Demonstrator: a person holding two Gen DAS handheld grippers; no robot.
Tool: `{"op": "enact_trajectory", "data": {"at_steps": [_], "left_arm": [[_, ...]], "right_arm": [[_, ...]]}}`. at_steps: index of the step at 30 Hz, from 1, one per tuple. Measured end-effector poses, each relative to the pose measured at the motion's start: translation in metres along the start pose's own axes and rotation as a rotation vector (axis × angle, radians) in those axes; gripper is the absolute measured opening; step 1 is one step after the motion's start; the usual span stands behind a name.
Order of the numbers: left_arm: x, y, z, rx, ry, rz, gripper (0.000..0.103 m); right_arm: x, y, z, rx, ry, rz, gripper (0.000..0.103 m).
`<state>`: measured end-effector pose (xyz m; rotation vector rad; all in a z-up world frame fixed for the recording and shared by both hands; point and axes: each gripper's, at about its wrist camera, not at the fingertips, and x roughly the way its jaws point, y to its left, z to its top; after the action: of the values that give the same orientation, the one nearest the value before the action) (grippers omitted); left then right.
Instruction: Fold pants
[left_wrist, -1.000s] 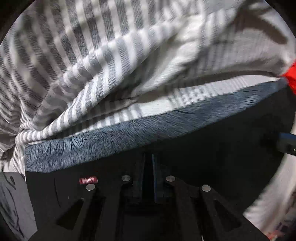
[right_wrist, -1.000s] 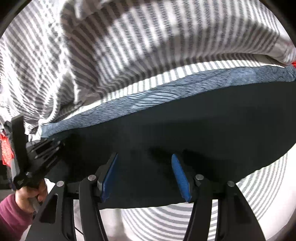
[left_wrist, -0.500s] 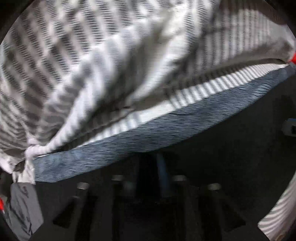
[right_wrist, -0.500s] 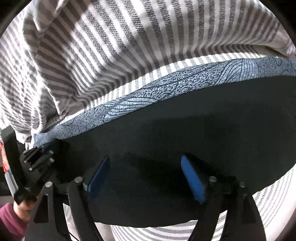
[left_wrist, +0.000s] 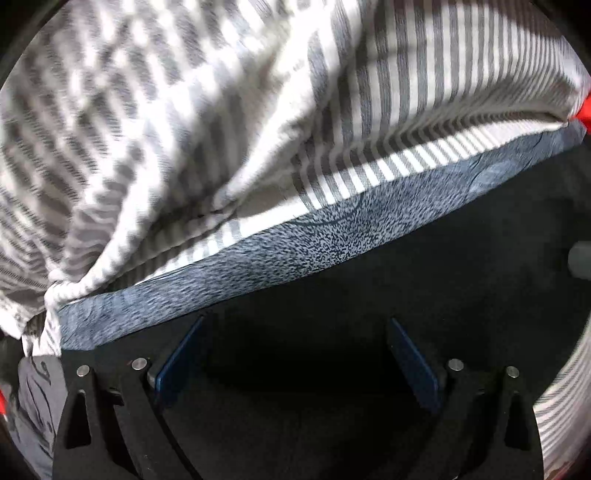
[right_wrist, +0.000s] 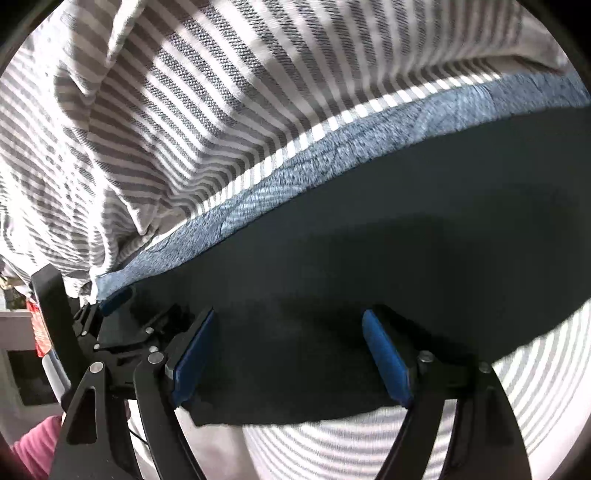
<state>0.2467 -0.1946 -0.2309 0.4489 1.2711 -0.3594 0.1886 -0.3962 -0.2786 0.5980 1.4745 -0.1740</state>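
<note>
Dark pants (left_wrist: 369, 302) lying flat on striped bedding (left_wrist: 184, 110), patterned blue band (left_wrist: 295, 251) along the far edge, running from 8 o'clock to 2 o'clock. Left hand-held gripper (left_wrist: 295, 362) spread wide, jaws just opened, hovering over dark fabric, gripping nothing. Right hand-held gripper (right_wrist: 288, 354) likewise wide apart, blue pads (right_wrist: 384, 354) clear of the cloth, nothing held. Pink sleeve (right_wrist: 33, 443) at 8 o'clock.
</note>
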Motion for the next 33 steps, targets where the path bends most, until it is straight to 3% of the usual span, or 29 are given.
{"op": "enact_trajectory", "data": {"at_steps": [4, 8, 11, 16, 22, 23, 24, 26, 29, 33], "left_arm": [[-0.024, 0.012, -0.010, -0.041, -0.038, 0.010, 0.097], [-0.044, 0.024, -0.032, -0.104, -0.031, 0.038, 0.097], [-0.035, 0.035, -0.049, -0.146, -0.006, 0.054, 0.097], [-0.010, 0.044, -0.080, -0.207, 0.052, 0.082, 0.097], [-0.006, 0.040, -0.097, -0.217, 0.021, 0.088, 0.097], [-0.003, 0.040, -0.098, -0.220, 0.022, 0.083, 0.097], [0.000, 0.039, -0.098, -0.222, 0.022, 0.080, 0.097], [0.000, 0.040, -0.099, -0.224, 0.025, 0.074, 0.097], [0.004, 0.043, -0.099, -0.236, 0.046, 0.064, 0.102], [0.015, 0.046, -0.100, -0.243, 0.058, 0.060, 0.102]], "right_arm": [[-0.014, 0.000, -0.020, 0.012, 0.016, 0.069, 0.083], [-0.014, 0.009, -0.055, 0.019, 0.076, 0.204, 0.083], [0.007, 0.021, -0.087, 0.035, 0.162, 0.310, 0.083], [0.048, 0.046, -0.121, 0.016, 0.225, 0.331, 0.080], [0.074, 0.055, -0.113, 0.078, 0.187, 0.369, 0.060], [0.075, 0.056, -0.109, 0.088, 0.183, 0.380, 0.052], [0.076, 0.057, -0.104, 0.098, 0.179, 0.387, 0.036], [0.075, 0.054, -0.098, 0.123, 0.176, 0.394, 0.012], [0.069, 0.049, -0.102, 0.134, 0.194, 0.418, 0.008], [0.048, 0.042, -0.120, 0.069, 0.238, 0.355, 0.009]]}}
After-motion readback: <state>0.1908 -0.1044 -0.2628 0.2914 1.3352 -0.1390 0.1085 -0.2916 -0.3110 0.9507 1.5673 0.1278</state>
